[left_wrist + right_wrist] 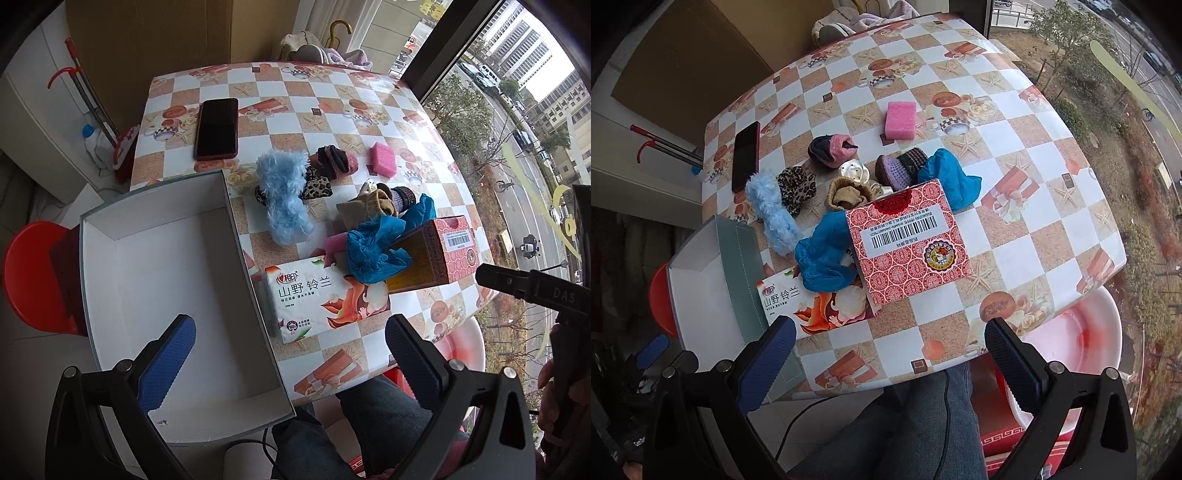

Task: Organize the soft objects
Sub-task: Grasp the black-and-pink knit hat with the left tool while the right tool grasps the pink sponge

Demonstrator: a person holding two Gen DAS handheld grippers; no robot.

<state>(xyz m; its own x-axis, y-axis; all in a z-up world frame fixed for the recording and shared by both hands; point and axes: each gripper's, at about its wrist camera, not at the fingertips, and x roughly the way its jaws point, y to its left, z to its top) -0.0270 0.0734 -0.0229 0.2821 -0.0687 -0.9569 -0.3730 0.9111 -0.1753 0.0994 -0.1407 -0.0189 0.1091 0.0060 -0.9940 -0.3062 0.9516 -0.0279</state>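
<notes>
An empty white-lined box (177, 295) (713, 280) sits at the table's near left corner. Beside it lie a tissue pack (325, 299) (820, 302), crumpled blue plastic (373, 247) (827, 254), a fluffy light-blue piece (284, 199) (772, 214), a leopard scrunchie (317, 186) (796, 186), rolled socks (334, 158) (831, 149), a tan sock (369, 206) (846, 195) and a pink sponge (384, 158) (900, 120). My left gripper (288, 354) hangs open above the box's near edge. My right gripper (890, 358) is open over the table's front edge, holding nothing.
A red patterned carton (432, 254) (908, 243) stands among the soft things. A dark phone (217, 128) (746, 155) lies at the far left of the checked tablecloth (1034, 206). A red stool (33, 273) and a pink basin (1078, 343) flank the person's legs (912, 424).
</notes>
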